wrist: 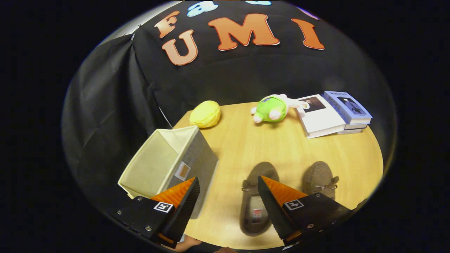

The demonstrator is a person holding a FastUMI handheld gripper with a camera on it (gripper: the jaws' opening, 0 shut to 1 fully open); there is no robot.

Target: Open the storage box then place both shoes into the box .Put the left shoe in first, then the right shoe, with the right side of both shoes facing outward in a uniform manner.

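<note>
A cream fabric storage box [165, 158] stands open-topped on the left part of the wooden table [274, 147], its inside bare. Two brown moccasin shoes lie side by side on the table, toes pointing away. The left shoe [255, 207] lies just under and beside the right finger, partly hidden by it. The right shoe [320, 181] sits further right, behind that finger's body. My gripper [228, 182] hovers above the table with its fingers wide apart and nothing between them. The left finger overlaps the box's near corner.
At the table's far side lie a yellow round plush [205, 113], a green plush toy [272, 109], and a stack of books [332, 113]. Black cloth hangs behind and to the left of the table. Bare tabletop lies between box and shoes.
</note>
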